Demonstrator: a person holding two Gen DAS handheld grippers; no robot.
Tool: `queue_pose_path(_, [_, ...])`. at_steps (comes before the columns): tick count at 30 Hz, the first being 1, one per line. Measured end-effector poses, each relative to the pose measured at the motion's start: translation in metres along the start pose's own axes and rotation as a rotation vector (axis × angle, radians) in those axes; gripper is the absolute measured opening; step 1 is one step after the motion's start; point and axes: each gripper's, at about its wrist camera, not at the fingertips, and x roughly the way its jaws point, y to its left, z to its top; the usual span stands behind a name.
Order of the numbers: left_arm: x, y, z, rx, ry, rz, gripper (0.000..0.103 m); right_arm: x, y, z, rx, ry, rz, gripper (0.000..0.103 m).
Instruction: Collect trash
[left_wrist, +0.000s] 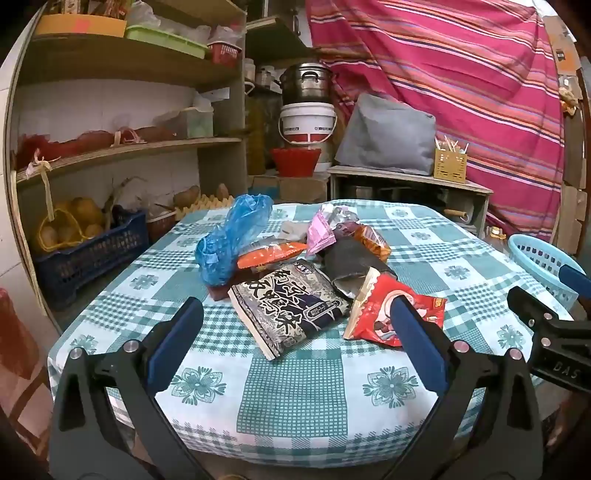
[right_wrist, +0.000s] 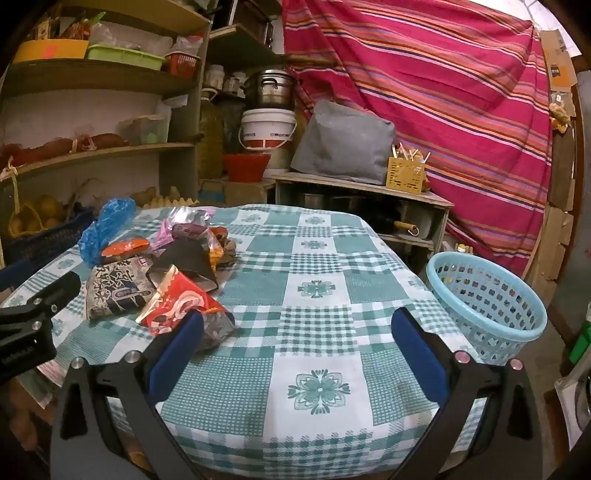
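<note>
A pile of trash lies on the checked tablecloth (left_wrist: 295, 398): a blue plastic bag (left_wrist: 231, 240), an orange packet (left_wrist: 271, 254), a black-and-white printed packet (left_wrist: 288, 314), a red snack wrapper (left_wrist: 399, 317), a pink wrapper (left_wrist: 323, 230) and a dark wrapper (left_wrist: 354, 264). My left gripper (left_wrist: 295, 332) is open and empty, just short of the printed packet. My right gripper (right_wrist: 295, 339) is open and empty over bare cloth (right_wrist: 317, 332), right of the red wrapper (right_wrist: 177, 299). A light blue basket (right_wrist: 487, 302) stands at the table's right edge; it also shows in the left wrist view (left_wrist: 539, 266).
Wooden shelves (left_wrist: 129, 147) with crates and produce stand to the left. A white bucket (left_wrist: 306, 122) with a metal pot on it, a grey cushion (left_wrist: 388, 134) and a low cabinet are behind the table. A striped red cloth (left_wrist: 461, 74) hangs behind.
</note>
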Motion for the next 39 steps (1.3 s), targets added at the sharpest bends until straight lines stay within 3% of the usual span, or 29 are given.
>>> queue_pose_path(39, [-0.0004, -0.0005, -0.0002, 0.005, -0.01, 0.002, 0.098, 0.0026, -0.0061, -0.0007, -0.005, 0.005, -0.002, 0.099])
